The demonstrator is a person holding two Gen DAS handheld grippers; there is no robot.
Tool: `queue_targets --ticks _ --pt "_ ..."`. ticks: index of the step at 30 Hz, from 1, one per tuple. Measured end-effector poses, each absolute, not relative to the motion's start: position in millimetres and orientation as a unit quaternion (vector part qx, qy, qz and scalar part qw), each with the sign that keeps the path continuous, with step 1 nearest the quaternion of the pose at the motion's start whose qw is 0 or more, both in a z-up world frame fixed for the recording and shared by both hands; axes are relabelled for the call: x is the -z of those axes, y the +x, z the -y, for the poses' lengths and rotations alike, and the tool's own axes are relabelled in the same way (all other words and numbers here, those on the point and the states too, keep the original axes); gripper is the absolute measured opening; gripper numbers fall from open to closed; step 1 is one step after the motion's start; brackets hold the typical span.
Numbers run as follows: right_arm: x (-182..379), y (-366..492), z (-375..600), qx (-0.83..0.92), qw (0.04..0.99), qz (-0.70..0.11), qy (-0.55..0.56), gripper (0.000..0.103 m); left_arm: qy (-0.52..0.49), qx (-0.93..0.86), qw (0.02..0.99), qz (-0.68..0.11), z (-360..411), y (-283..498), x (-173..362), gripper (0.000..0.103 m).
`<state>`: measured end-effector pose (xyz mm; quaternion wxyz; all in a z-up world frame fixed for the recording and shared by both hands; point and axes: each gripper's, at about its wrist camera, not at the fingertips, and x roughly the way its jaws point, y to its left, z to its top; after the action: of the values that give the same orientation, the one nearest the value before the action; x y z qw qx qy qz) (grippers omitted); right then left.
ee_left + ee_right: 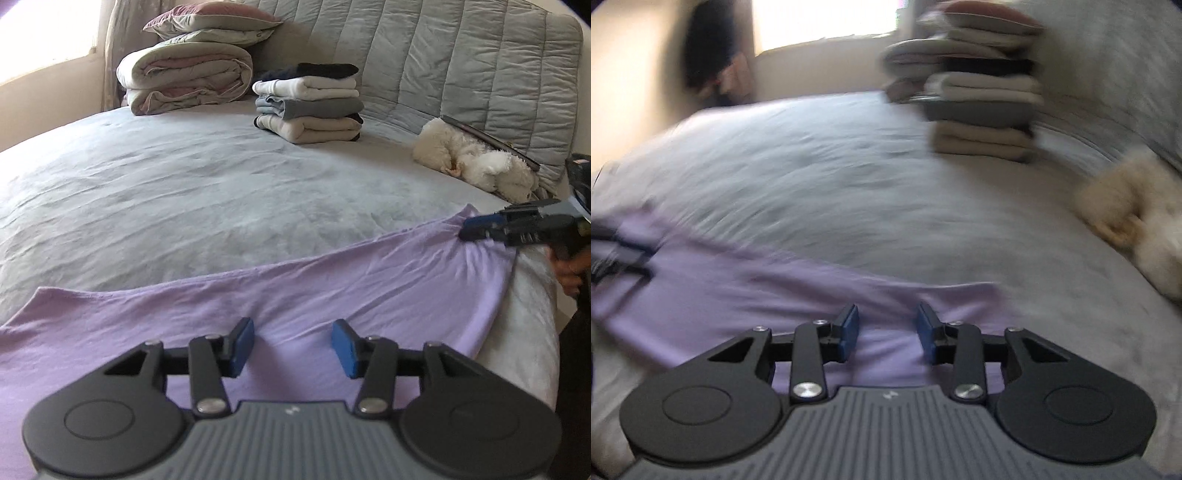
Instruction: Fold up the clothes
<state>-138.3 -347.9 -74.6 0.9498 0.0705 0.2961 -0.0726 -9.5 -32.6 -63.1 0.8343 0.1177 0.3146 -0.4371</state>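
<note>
Left claw [293, 347] is sitting wide, blue pads [242, 347] apart, nothing between them, hovering over the near part of the lilac garment [332, 291]. Can't tell if the pads are touching the fabric.

Right claw [886, 328] is also showing spread jaws in its own view, lilac cloth visible in the gap, pads not gripping it. That frame is motion-blurred, so fine detail is unreliable. In the left wrist view the same claw is showing at the right edge [476, 227], tips at the garment's far right corner where the fabric is bunching into radial wrinkles. Contact or pinch there: can't tell. A hand [569, 273] is gripping its handle.

Garment is lying spread across the near edge of the bed [184, 192], one edge running diagonally from lower left to the right claw, right end draping toward the mattress side.

Farther back on the grey bed cover: a stack of folded clothes [308, 105] (dark, white, grey, beige layers), a rolled duvet [184, 75] with pillows [210, 22] on top to its left, a white plush toy [476, 158] on the right near the quilted headboard [461, 62]. A flat dark object is leaning behind the toy; can't identify it.
</note>
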Motion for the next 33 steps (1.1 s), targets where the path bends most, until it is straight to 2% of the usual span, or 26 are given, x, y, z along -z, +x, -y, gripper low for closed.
queue_targets --ticks 2,3,5,16,17,20,21,29,33 --pt "72 -144 367 0.109 0.948 -0.286 0.093 0.034 0.12 0.437 0.834 -0.315 33 -9 63 0.052" --pt "69 -148 372 0.121 0.946 -0.283 0.098 0.039 0.119 0.437 0.834 -0.315 33 -9 62 0.054" --pt "64 -155 379 0.142 0.944 -0.278 0.107 0.04 0.114 0.436 0.835 -0.315 34 -8 60 0.054" --pt "56 -163 366 0.136 0.942 -0.296 0.082 0.041 0.089 0.351 0.881 -0.304 -2 20 43 0.053" --pt "56 -163 365 0.136 0.942 -0.296 0.08 0.041 0.085 0.334 0.887 -0.307 -11 26 42 0.053" --pt "56 -164 365 0.135 0.941 -0.298 0.084 0.041 0.071 0.286 0.901 -0.319 -35 46 41 0.039" --pt "56 -163 365 0.136 0.941 -0.299 0.085 0.041 0.068 0.276 0.903 -0.323 -39 52 42 0.039" --pt "61 -162 367 0.15 0.933 -0.311 0.098 0.041 0.054 0.204 0.925 -0.315 -44 93 59 0.04" --pt "54 -169 369 0.152 0.933 -0.308 0.108 0.043 0.051 0.182 0.93 -0.315 -42 87 49 0.05"
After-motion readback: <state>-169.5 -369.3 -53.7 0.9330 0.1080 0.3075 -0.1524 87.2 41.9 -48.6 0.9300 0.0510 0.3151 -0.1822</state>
